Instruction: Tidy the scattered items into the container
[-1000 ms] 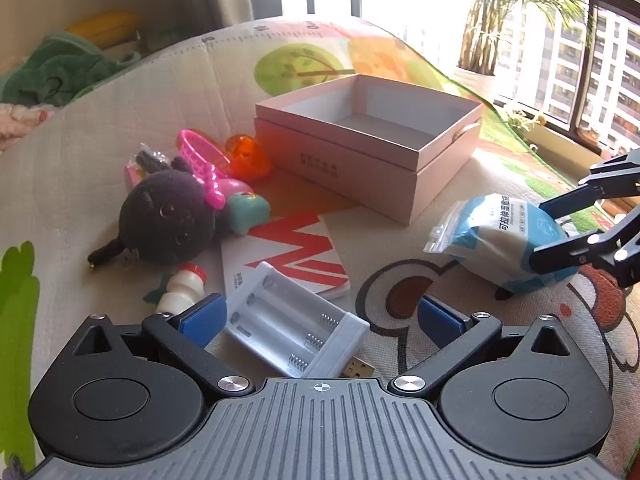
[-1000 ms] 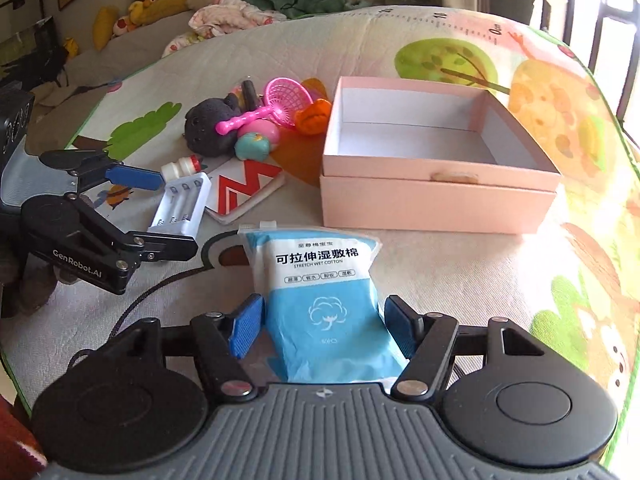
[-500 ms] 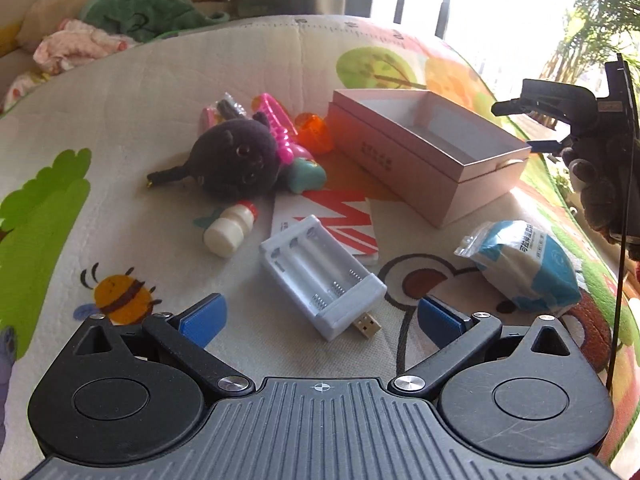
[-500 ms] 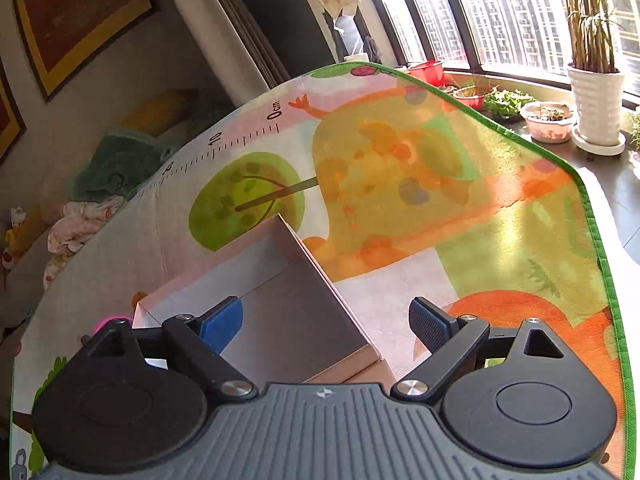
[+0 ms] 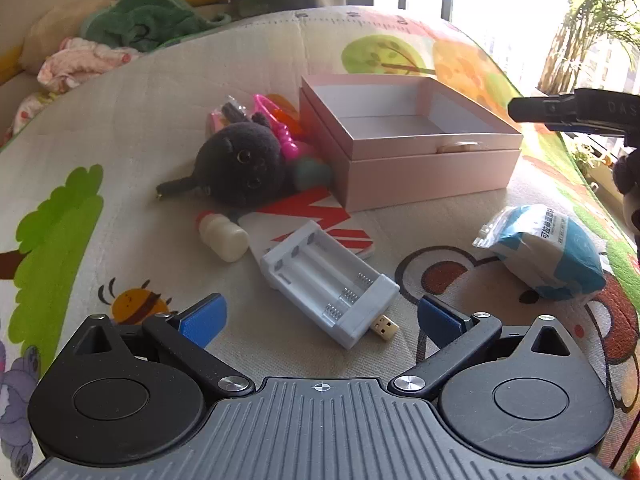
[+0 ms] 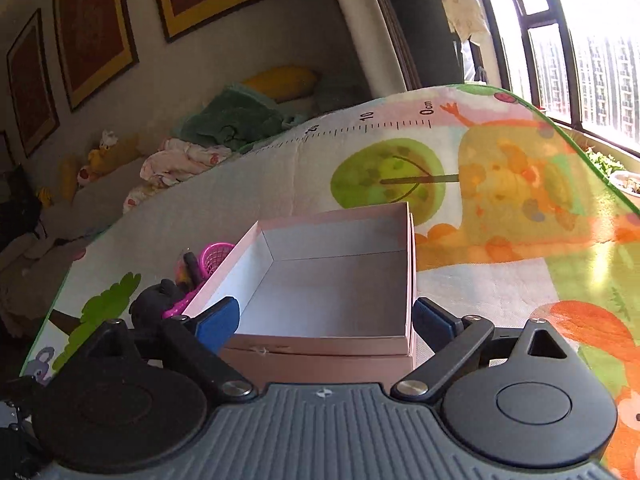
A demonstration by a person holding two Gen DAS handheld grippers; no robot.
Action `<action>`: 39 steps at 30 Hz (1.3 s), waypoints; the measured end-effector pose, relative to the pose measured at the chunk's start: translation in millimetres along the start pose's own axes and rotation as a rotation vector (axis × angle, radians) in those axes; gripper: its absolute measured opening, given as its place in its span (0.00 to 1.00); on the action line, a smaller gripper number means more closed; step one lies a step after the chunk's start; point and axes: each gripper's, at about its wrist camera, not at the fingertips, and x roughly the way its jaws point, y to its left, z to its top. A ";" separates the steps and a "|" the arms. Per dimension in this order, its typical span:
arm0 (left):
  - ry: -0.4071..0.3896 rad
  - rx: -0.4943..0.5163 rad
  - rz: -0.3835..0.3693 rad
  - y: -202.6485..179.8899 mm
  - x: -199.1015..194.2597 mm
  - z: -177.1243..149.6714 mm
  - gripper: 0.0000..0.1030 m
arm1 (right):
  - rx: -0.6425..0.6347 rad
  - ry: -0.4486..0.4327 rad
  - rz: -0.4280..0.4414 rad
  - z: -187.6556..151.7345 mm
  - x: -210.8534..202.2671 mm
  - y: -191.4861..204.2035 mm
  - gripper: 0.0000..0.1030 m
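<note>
The pink box [image 5: 432,168] stands open and empty on the play mat; in the right wrist view the box [image 6: 316,364] is right below and ahead of my right gripper [image 6: 326,318]. Its jaws are opening, with nothing between them. That gripper [image 5: 576,112] also shows at the right edge of the left wrist view, above the blue cotton-pad pack [image 5: 548,252] lying on the mat. My left gripper [image 5: 320,316] hangs open just short of the white battery charger [image 5: 328,276], apart from it.
Left of the box lie a black plush [image 5: 240,168], a small white bottle [image 5: 224,236], a red-and-white booklet [image 5: 316,212], and pink [image 5: 280,128], teal [image 5: 312,172] and orange toys. Cushions and cloths [image 5: 136,24] line the far edge of the mat.
My right gripper let go of the blue pack, rose and swung over toward the box; the pack now lies on the mat. The left gripper rolled slightly and stayed open.
</note>
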 end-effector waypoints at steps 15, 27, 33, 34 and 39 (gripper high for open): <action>-0.046 0.105 -0.289 1.3 14.7 -0.7 1.00 | -0.098 0.160 -0.054 -76.4 -70.8 14.2 0.94; -0.005 0.070 -0.157 -39.3 -28.5 -34.8 1.00 | -0.269 0.155 -0.045 -79.0 -43.7 35.6 0.95; -0.023 -0.005 -0.052 -55.8 -19.1 -19.6 1.00 | -0.195 0.157 -0.014 -69.1 -24.0 34.8 0.94; -0.024 0.003 -0.052 -59.0 -19.5 -19.3 1.00 | -0.183 0.173 -0.007 -71.5 -19.6 34.3 0.89; -0.007 0.067 0.020 -70.3 -20.8 -24.5 1.00 | -0.204 0.213 -0.050 -82.1 -29.1 31.0 0.60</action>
